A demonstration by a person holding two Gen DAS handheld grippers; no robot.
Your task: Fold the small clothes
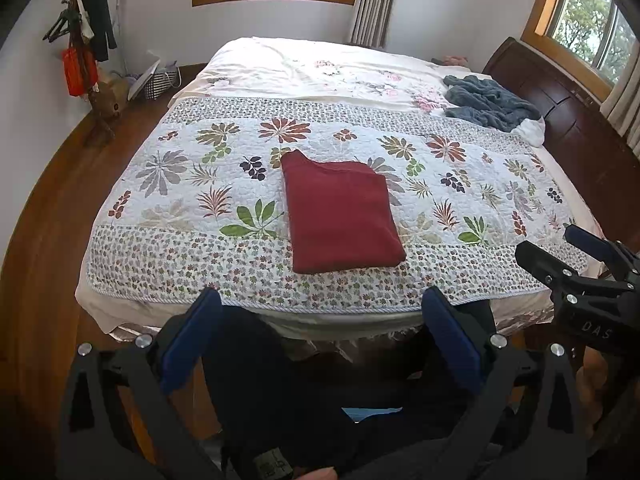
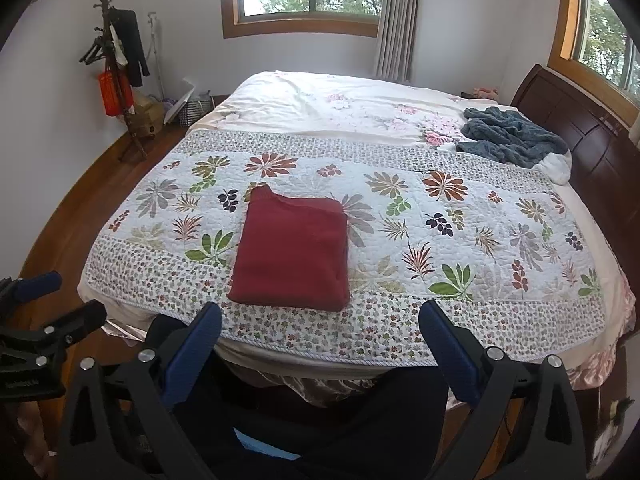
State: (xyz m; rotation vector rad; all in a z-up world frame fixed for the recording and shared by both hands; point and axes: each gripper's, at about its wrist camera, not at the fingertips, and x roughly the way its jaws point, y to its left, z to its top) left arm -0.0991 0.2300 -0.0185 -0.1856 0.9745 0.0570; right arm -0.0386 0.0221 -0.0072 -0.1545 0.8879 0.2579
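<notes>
You are holding both the left gripper (image 1: pixel 320 340) and the right gripper (image 2: pixel 320 344) wide and empty off the bed's near edge (image 2: pixel 360 356); the red garment (image 1: pixel 340 216) is lying folded near it, so you are likely fetching the next piece

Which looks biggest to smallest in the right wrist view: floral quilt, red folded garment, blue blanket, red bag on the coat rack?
1. floral quilt
2. red folded garment
3. blue blanket, though it lies farther back, so its true size against the garment is unsure
4. red bag, also far from the camera
</notes>
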